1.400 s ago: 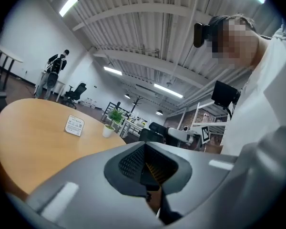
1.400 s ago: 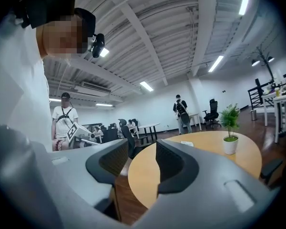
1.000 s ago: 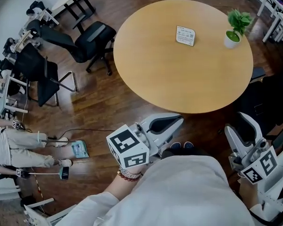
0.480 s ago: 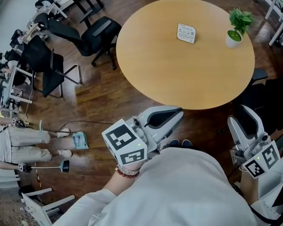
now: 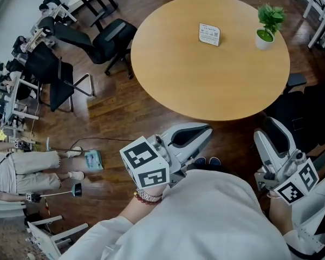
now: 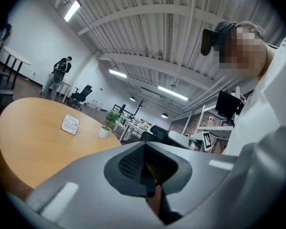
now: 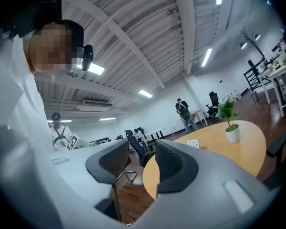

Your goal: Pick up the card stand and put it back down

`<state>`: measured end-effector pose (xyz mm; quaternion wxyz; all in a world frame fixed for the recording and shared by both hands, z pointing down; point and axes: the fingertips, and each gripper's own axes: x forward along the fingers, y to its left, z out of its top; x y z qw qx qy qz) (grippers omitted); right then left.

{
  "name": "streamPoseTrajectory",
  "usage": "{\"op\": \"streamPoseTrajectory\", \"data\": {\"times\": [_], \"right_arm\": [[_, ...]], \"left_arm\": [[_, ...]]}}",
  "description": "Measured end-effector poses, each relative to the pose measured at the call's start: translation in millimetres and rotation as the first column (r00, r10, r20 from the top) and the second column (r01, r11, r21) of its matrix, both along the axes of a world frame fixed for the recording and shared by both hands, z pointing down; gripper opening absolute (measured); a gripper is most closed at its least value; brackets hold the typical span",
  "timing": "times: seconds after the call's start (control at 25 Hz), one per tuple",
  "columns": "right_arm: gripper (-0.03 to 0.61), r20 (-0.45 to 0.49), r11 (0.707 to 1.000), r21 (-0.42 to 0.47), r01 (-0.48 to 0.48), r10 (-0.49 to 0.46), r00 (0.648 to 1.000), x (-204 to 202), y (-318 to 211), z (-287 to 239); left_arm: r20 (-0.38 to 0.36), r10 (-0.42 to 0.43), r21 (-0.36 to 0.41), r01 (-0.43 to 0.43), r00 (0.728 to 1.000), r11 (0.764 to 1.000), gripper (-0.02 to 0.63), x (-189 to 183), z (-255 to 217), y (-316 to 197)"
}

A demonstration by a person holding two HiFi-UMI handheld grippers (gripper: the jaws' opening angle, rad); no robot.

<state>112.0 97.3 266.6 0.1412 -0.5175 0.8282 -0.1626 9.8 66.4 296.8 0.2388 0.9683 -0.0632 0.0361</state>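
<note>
1. The card stand (image 5: 209,34) is seen upright on the far part of the round wooden counter (image 5: 195,85). A small potted plant (image 5: 266,27) is set near it to the right, not touching it.
2. The left tongs (image 6: 145,165) are held closed, pad against pad, with nothing caught between them. They are kept short of the counter's near edge, above the wooden floor (image 5: 114,118).
3. The right tongs (image 7: 139,163) are held open and empty, likewise short of the counter and well apart from the card stand.

A round wooden table (image 5: 206,75) stood on dark plank flooring (image 5: 119,118); black office chairs (image 5: 112,39) sat beyond its left edge; strip lights (image 6: 72,11) glowed along the white ribbed ceiling (image 6: 148,18).
</note>
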Motion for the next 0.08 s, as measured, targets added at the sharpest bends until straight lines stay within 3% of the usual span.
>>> {"op": "streamPoseTrajectory", "data": {"times": [0.08], "right_arm": [[0.167, 0.021, 1.000, -0.002, -0.029, 0.029, 0.999, 11.4, 3.5, -4.8]], "left_arm": [[-0.014, 0.014, -0.008, -0.014, 1.000, 1.000, -0.012, 3.8, -2.0, 3.0]]}}
